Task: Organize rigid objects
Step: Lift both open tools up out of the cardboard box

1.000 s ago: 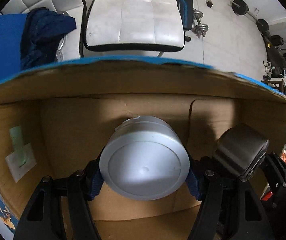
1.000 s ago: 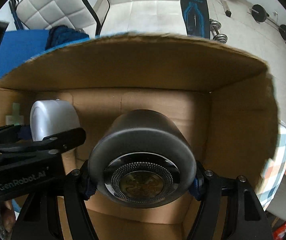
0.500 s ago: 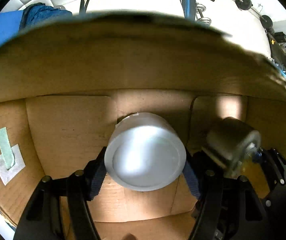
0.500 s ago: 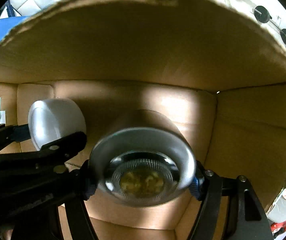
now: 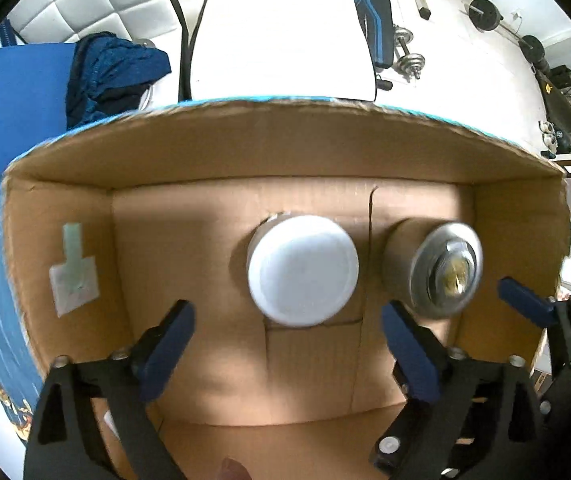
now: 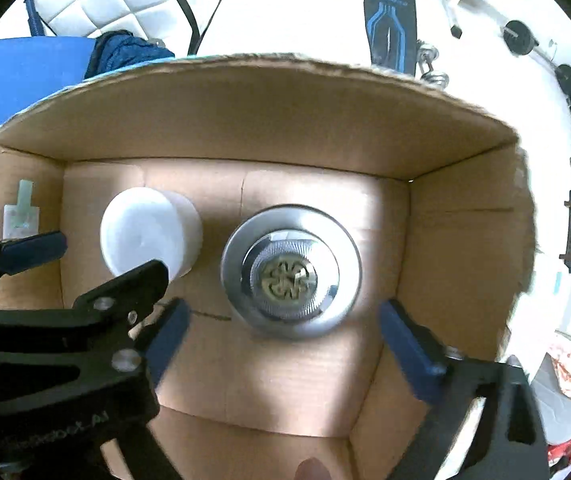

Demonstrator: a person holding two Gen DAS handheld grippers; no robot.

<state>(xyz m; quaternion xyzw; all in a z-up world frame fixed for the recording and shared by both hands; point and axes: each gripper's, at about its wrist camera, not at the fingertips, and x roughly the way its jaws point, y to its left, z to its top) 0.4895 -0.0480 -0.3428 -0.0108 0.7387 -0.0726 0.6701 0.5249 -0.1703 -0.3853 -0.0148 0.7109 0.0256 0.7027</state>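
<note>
Two containers stand side by side, apart, on the floor of the cardboard box (image 5: 517, 240): white plastic jar (image 5: 302, 270) on the left, metal canister (image 6: 290, 277) w/ embossed lid on the right. Left gripper (image 5: 287, 342) spread wide, holding nothing, above the jar. Right gripper (image 6: 283, 338) likewise wide apart, empty, above the canister. Label w/ green tape (image 5: 72, 270) on box's left wall.

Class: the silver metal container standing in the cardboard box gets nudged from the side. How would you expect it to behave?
The silver metal container looks rigid, so it probably will not flex. It stands on end on the flat floor of the cardboard box, so it likely slides or tips; once tipped, its round body may roll. Its polished surface looks slippery. The white container stands close by and could be bumped.
</note>
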